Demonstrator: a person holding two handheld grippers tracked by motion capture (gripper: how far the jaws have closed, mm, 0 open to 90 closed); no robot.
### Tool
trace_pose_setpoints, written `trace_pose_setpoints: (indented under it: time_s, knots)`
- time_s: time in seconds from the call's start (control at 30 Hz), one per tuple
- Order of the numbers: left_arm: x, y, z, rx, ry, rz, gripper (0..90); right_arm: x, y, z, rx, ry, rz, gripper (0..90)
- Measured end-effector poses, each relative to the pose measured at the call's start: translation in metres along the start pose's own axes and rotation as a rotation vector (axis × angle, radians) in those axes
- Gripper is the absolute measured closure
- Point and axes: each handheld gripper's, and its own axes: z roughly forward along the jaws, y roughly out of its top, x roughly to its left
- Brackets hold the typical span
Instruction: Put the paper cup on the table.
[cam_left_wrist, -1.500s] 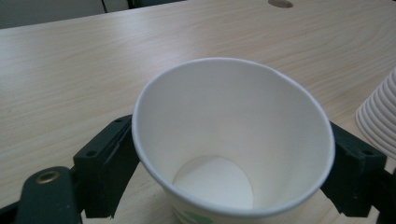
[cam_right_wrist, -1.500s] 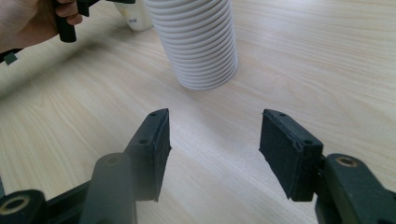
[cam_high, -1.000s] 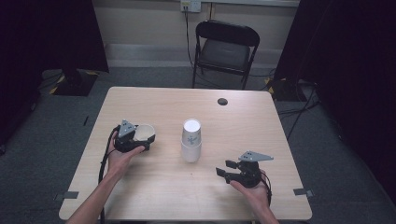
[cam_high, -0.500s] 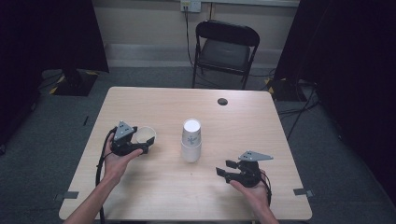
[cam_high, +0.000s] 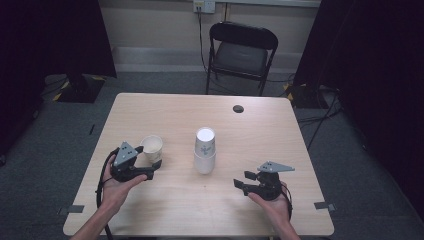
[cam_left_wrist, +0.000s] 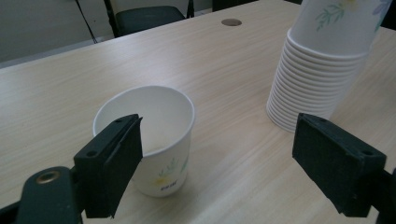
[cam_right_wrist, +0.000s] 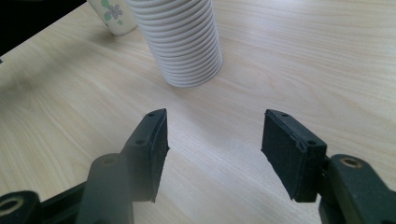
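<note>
One cup is set out apart from the stack; the rest remain nested.

At the left of the surface (cam_high: 165, 107), a single paper cup (cam_high: 152, 148) stands upright, with the left claw (cam_high: 150, 167) spread wide just beside it, gripping nothing. At the centre, the stack of cups (cam_high: 205, 150) stands untouched, upside down. Near and to the right, the right claw (cam_high: 241, 180) is held spread and empty, aimed at the stack. Further cups are judged left to be separated.

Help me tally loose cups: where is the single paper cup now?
In the high view the single paper cup stands upright on the table's left half, just ahead of the left gripper, left of the cup stack.
</note>
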Motion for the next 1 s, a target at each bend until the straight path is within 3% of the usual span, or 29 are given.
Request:
trace_pose_setpoints:
  time_s: [0.23,0.33,0.47,0.57,0.77,0.87,1.0]
  knots:
    - [-0.007,-0.013,-0.012,0.047,-0.028,-0.017,16.2,-0.002,0.002,-0.004,-0.003,-0.008,-0.007,38.8]
    - [-0.009,-0.019,-0.018,0.084,-0.045,-0.041,16.5,-0.004,0.001,-0.008,-0.001,-0.014,-0.017,37.5]
    - [-0.01,-0.032,-0.026,0.139,-0.064,-0.039,17.3,-0.009,-0.004,-0.015,-0.002,-0.031,-0.019,36.6]
    - [-0.008,-0.041,-0.033,0.165,-0.046,-0.052,18.6,-0.013,-0.007,-0.018,0.003,-0.041,-0.021,35.9]
    - [-0.006,-0.049,-0.054,0.156,-0.017,-0.085,18.5,-0.017,-0.013,-0.024,0.001,-0.071,-0.032,33.9]
    - [-0.005,-0.052,-0.058,0.179,0.026,-0.04,18.3,-0.017,-0.016,-0.027,-0.009,-0.083,-0.028,33.3]
    - [0.001,-0.054,-0.056,0.18,0.007,-0.068,18.0,-0.018,-0.017,-0.031,-0.016,-0.092,-0.032,30.7]
